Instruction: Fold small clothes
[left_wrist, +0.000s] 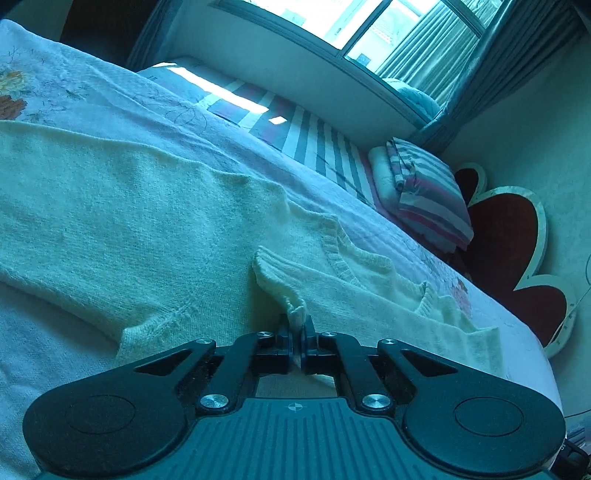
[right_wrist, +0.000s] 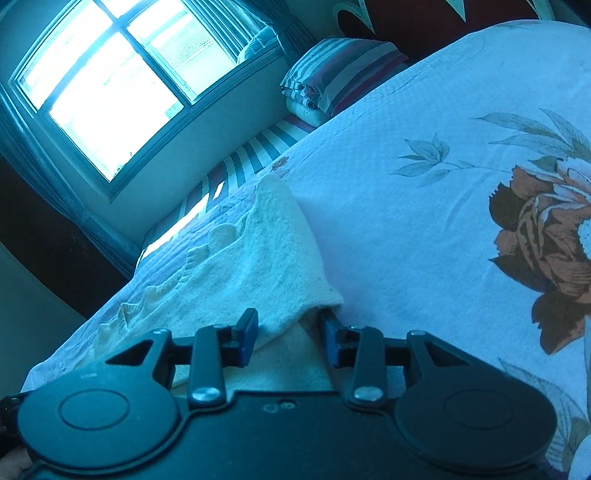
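Knit garment: a cream sweater (left_wrist: 155, 206) lies spread flat on the bed cover (right_wrist: 424, 184), which is white with an orange flower print, so that its edges can be picked up and carried over the body.
Left gripper (left_wrist: 297, 326): its jaws are pressed together on a ribbed edge of the sweater near the neckline; a small ridge of knit stands up out of the pinch, and the rest of the garment stretches away to the left of the fingers.
Why the left grip sits there: a hold at the ribbed band probably gives a firm corner to lift for the fold, since the band is thicker than the body knit.
Right gripper (right_wrist: 290, 334): its jaws stand partly apart, one blue pad on each side of a rounded corner of the sweater (right_wrist: 269, 258); the left pad seems to touch the knit, the right pad shows a gap, so it does not yet grip.
Sweater relative to the right tool: the cloth runs from between the jaws up and away towards the striped sheet (right_wrist: 240, 162).
Step judged: left corner secured, right corner about to be taken.
Background: a striped pillow (left_wrist: 428, 192) lies well apart, near the headboard (left_wrist: 509, 236).
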